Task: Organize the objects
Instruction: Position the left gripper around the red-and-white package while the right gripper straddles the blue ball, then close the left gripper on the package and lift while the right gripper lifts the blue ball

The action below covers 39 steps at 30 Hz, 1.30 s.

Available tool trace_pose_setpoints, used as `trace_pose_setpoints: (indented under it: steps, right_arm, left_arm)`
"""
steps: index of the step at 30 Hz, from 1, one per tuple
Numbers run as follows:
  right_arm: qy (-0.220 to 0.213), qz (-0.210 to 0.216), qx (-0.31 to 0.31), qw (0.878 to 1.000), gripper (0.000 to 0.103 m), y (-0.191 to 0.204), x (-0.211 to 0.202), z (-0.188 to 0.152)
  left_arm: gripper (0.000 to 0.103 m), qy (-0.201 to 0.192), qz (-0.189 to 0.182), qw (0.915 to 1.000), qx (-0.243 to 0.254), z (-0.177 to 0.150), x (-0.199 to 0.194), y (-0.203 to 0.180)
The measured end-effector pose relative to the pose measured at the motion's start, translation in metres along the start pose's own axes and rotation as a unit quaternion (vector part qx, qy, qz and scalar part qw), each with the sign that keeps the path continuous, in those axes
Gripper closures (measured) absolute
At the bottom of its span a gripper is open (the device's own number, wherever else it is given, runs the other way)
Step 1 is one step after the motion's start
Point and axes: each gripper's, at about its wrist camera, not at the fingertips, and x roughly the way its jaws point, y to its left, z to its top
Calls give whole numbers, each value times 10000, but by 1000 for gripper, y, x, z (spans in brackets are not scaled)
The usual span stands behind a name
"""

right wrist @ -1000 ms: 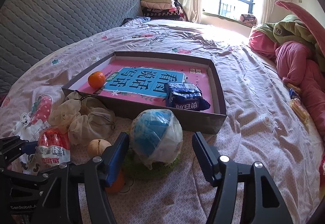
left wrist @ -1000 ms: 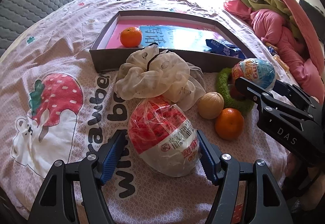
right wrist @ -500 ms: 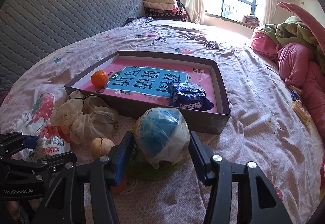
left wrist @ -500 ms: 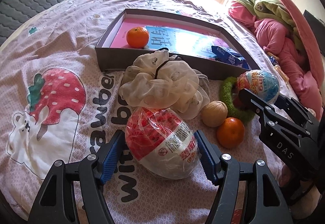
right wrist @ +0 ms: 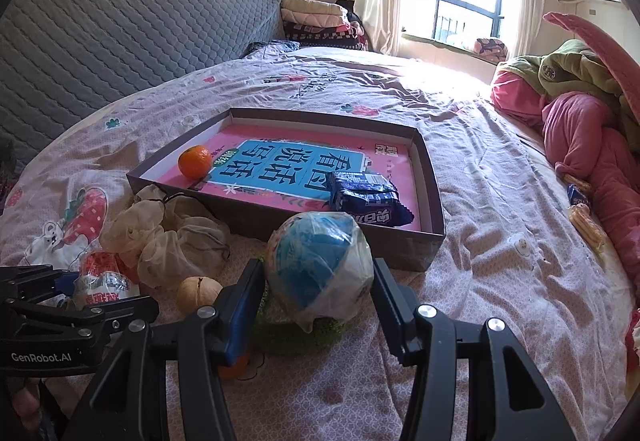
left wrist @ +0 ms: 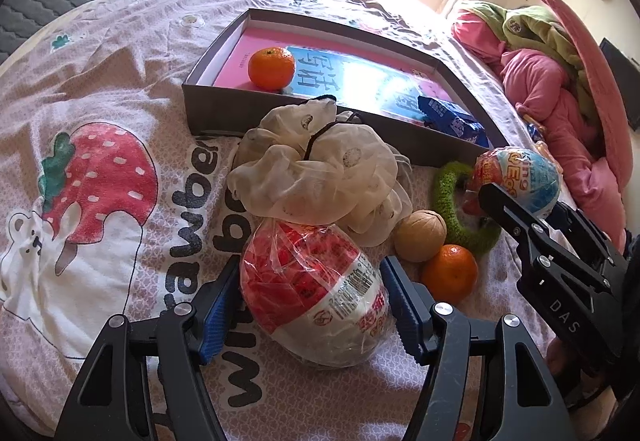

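My left gripper (left wrist: 310, 301) is shut on a red-and-white wrapped toy egg (left wrist: 316, 293) just above the bedspread. My right gripper (right wrist: 318, 293) is shut on a blue wrapped toy egg (right wrist: 320, 265), which also shows in the left wrist view (left wrist: 520, 177). It sits over a green knitted ring (left wrist: 456, 201). A grey shallow box (right wrist: 434, 209) lies ahead, holding a pink-and-blue book (right wrist: 288, 169), an orange (right wrist: 195, 161) and a blue snack packet (right wrist: 368, 197).
A cream mesh scrunchie bundle (left wrist: 320, 173), a walnut (left wrist: 420, 236) and a second orange (left wrist: 450, 273) lie between the grippers and the box. Pink and green bedding (right wrist: 580, 113) is piled at the right. A grey quilted headboard (right wrist: 120, 41) stands at the left.
Both grippers have closed onto their eggs: the right fingers moved in against the blue egg, the left against the red one. Both views have drawn slightly nearer the box.
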Motion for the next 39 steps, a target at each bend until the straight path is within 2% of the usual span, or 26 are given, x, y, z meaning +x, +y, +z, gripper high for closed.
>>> trace_pose_setpoints:
  steps: [6,30,39]
  right_arm:
    - [-37,-9,-31,10000,49,1,-2,0]
    - [-37,98,-51,9999,49,3,-6,-1]
    - [-105,183,-19,9998,49,4,-12,-1]
  left_arm:
    - [43,-8,-80,10000,-51,0,0,1]
    - [43,-168,-37,9997,172,-1,-18,-6]
    - [43,-420,226,9984,317,1,-33,-8]
